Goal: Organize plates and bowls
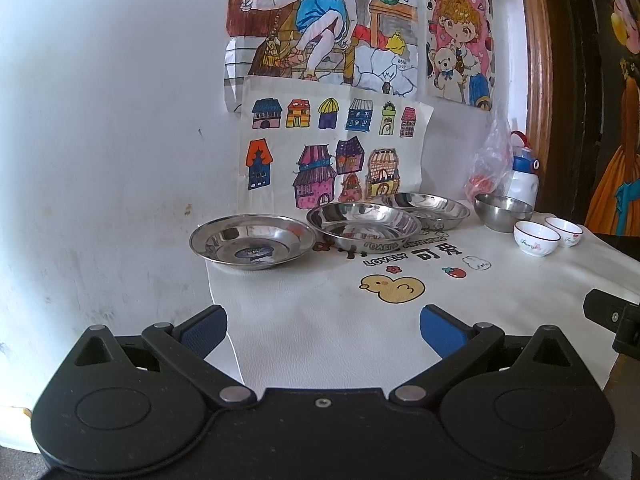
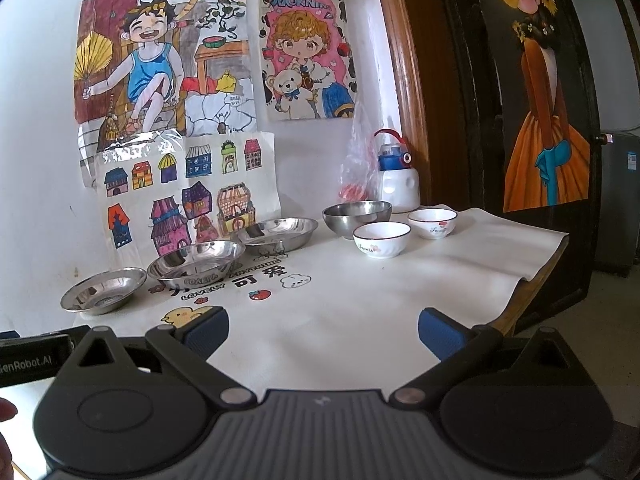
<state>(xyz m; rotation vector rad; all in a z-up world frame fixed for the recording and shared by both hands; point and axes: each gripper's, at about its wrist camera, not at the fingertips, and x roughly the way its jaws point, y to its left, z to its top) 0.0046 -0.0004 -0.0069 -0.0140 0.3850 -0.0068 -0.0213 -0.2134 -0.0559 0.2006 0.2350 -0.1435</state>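
White table cloth (image 1: 320,340) reads "LOVELY"; behind that print stand three steel plates (image 1: 363,227), with a steel bowl (image 2: 357,215) and two "Sweet" bowls (image 2: 381,239) to its right. Both tools, left tool (image 1: 323,332) and right tool (image 2: 323,334), gape empty.

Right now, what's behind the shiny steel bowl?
Behind the steel bowl stands a white bottle with a blue cap, and a clear plastic bag holding something red. The bowl covers the bag's bottom, so its contents stay unclear.
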